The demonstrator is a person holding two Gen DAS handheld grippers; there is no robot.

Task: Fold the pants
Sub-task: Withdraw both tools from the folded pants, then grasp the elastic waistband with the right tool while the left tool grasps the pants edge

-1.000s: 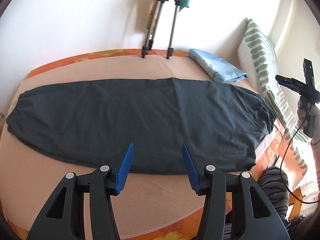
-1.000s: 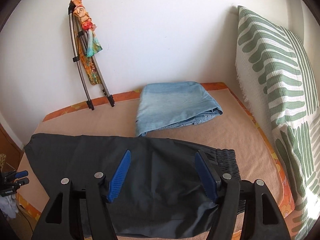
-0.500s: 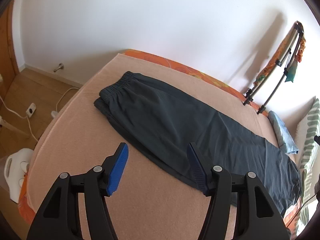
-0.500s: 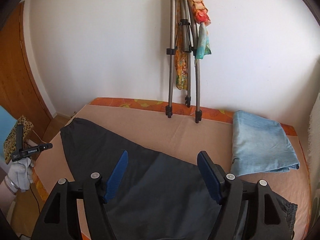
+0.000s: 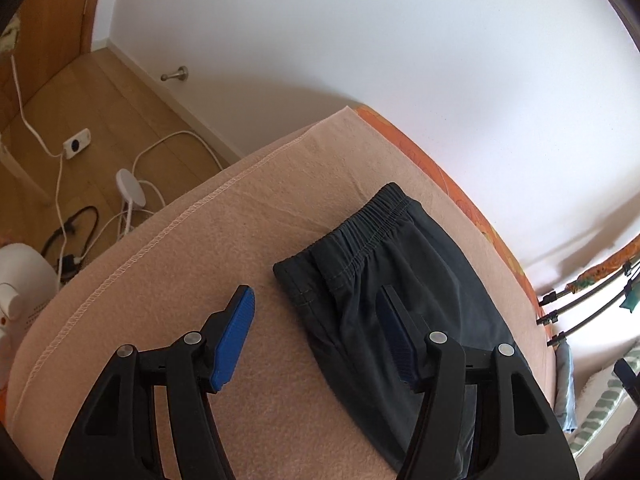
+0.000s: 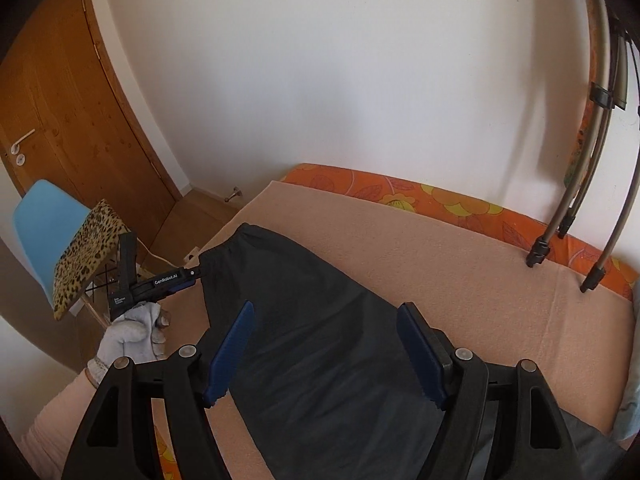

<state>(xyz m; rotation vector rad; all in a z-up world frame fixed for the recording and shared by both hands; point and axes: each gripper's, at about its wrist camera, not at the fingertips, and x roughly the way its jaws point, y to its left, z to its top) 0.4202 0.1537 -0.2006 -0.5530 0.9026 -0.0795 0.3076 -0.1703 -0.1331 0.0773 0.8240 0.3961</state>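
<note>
Dark grey pants (image 5: pixel 404 280) lie flat along the bed, folded lengthwise, leg cuffs with elastic hems at the near left end. My left gripper (image 5: pixel 316 312) is open and empty, low over the cuff end, its right finger above the fabric. In the right wrist view the pants (image 6: pixel 320 344) stretch away toward the left. My right gripper (image 6: pixel 326 334) is open and empty above the middle of the pants. The left gripper (image 6: pixel 192 273) shows there at the cuff, held by a gloved hand (image 6: pixel 132 336).
The bed has a peach blanket (image 5: pixel 224 216) over an orange flowered sheet (image 6: pixel 400 196). Tripod legs (image 6: pixel 560 232) stand at the wall on the bed's far edge. Cables and a white device (image 5: pixel 16 292) lie on the wooden floor. A blue chair (image 6: pixel 40 216) and door stand left.
Both grippers have swung left along the pants. The left one has dropped close over the cuff end; the right one now looks over the pants' middle. Both stay open.
</note>
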